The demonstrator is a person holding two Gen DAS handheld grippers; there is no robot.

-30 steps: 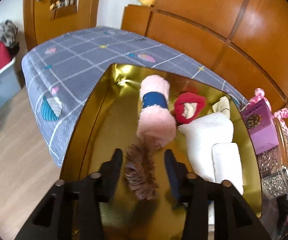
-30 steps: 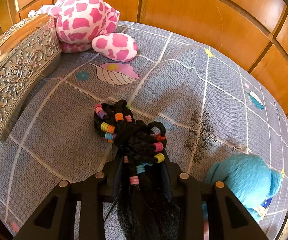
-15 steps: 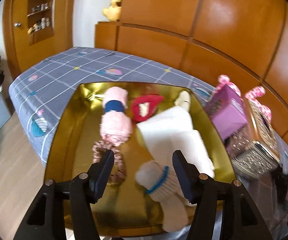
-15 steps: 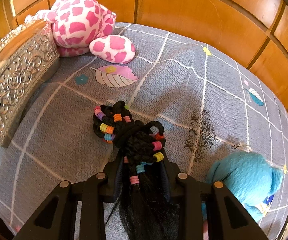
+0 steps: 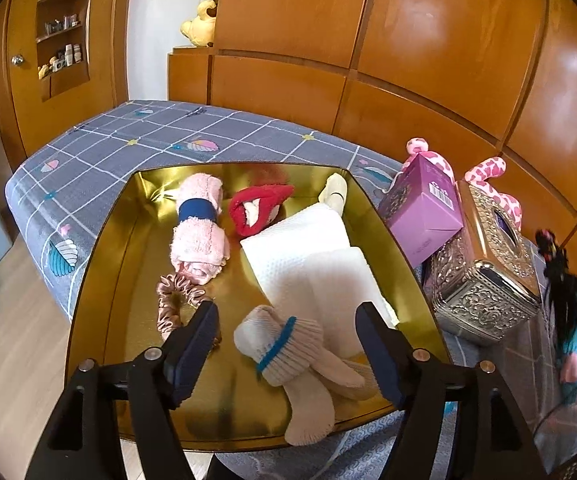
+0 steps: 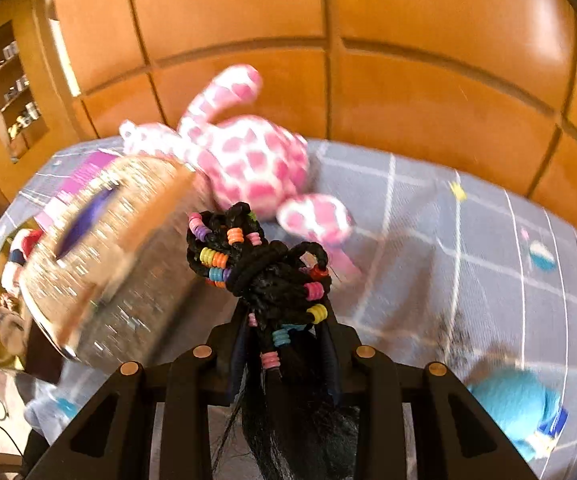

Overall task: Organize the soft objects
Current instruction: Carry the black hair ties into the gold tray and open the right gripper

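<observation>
The right gripper (image 6: 284, 344) is clamped on a black braided hairpiece (image 6: 264, 272) strung with coloured beads, lifted clear of the grey checked bedcover (image 6: 488, 264); the braided knot sticks out ahead of the jaws and the loose hair hangs behind them; it looks light, limp and a bit slippery, so the firm banded knot is likely the safest hold, since loose strands could slide out or snag; the left gripper (image 5: 288, 316) hovers over the gold tray (image 5: 104, 264), its jaws opening with nothing pressed between them, a rolled white sock (image 5: 284, 340) lying below; the tray also holds a pink scrunchie (image 5: 172, 300), a pink rolled towel (image 5: 198, 236) and white folded cloths (image 5: 312, 264); the silver embossed box (image 6: 120, 264) stands just beside the tray
</observation>
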